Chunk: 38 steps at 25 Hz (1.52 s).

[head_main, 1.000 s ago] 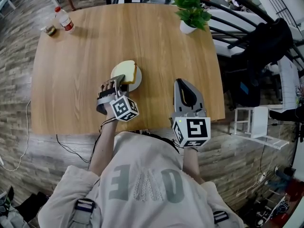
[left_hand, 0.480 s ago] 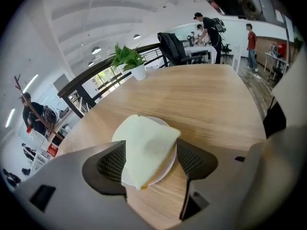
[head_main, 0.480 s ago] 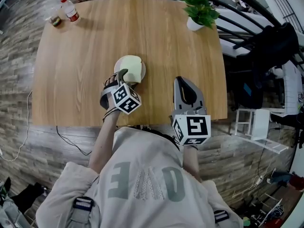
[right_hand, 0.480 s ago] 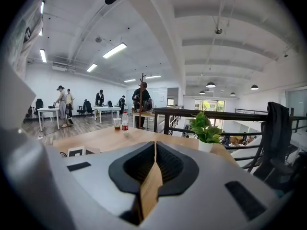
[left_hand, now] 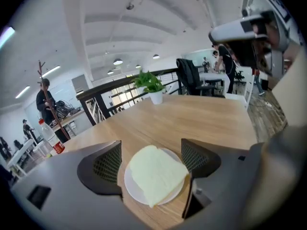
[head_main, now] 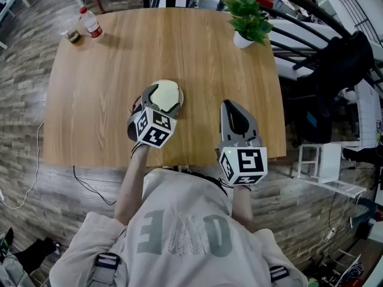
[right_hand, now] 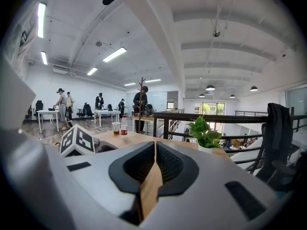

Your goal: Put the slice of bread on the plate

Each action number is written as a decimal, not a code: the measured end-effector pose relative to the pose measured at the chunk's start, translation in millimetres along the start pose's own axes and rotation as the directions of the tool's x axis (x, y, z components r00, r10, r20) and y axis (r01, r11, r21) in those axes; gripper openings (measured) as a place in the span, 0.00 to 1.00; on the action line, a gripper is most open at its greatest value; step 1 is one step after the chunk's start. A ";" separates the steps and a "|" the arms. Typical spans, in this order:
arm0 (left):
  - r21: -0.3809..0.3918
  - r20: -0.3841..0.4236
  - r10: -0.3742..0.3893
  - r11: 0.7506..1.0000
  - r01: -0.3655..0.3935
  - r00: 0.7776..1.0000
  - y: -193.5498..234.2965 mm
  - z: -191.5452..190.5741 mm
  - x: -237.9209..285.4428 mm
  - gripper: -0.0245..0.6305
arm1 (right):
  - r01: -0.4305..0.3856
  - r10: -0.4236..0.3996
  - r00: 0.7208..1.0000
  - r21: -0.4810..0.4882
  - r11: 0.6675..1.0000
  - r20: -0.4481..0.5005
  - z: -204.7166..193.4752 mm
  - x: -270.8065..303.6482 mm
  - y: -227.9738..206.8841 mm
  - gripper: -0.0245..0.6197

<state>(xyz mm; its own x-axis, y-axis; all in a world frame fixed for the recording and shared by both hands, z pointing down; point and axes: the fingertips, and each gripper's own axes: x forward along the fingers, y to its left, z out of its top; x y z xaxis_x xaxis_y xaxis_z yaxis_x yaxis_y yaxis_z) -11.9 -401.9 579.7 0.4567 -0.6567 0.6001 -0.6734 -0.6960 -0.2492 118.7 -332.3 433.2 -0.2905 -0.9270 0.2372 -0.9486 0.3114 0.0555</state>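
My left gripper [left_hand: 152, 153] is opening its jaws to leave the bread [left_hand: 156, 174] flat on the plate [left_hand: 133, 185]; my right gripper [right_hand: 154, 152] idles, jaws together.

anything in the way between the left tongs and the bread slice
Nothing visible. The bread slice already lies on the plate, and the left tongs hang over it, jaws opening, the slice showing untouched in the gap.

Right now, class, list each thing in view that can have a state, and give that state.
slice of bread: lying flat on the plate, free of both grippers
plate: on the table, bearing the bread
left gripper: jaws opening, clear of the bread, gripping nothing
right gripper: shut, empty
bottle: upright, capped
potted plant: upright
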 end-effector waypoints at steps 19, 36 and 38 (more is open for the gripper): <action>-0.313 0.655 0.333 0.937 -0.157 0.678 66.8 171.6 -180.5 0.05 | -0.045 0.056 0.964 -0.050 0.998 0.260 83.7 18.5 26.3 0.07; -0.364 0.625 0.358 0.920 -0.146 0.694 79.4 163.6 -175.6 0.05 | -0.024 0.048 0.966 -0.097 0.995 0.254 79.6 16.7 26.2 0.07; -0.361 0.627 0.351 0.922 -0.140 0.695 76.5 166.2 -174.3 0.05 | -0.019 0.042 0.968 -0.093 0.995 0.249 78.4 15.0 24.2 0.07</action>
<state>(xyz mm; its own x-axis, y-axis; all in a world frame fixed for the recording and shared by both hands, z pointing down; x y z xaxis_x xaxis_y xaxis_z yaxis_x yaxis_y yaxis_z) -46.5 -388.9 329.8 0.4456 -0.8831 -0.1471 -0.8947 -0.4450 -0.0388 81.6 -355.0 362.1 -0.3524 -0.9358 -0.0098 -0.9270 0.3476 0.1411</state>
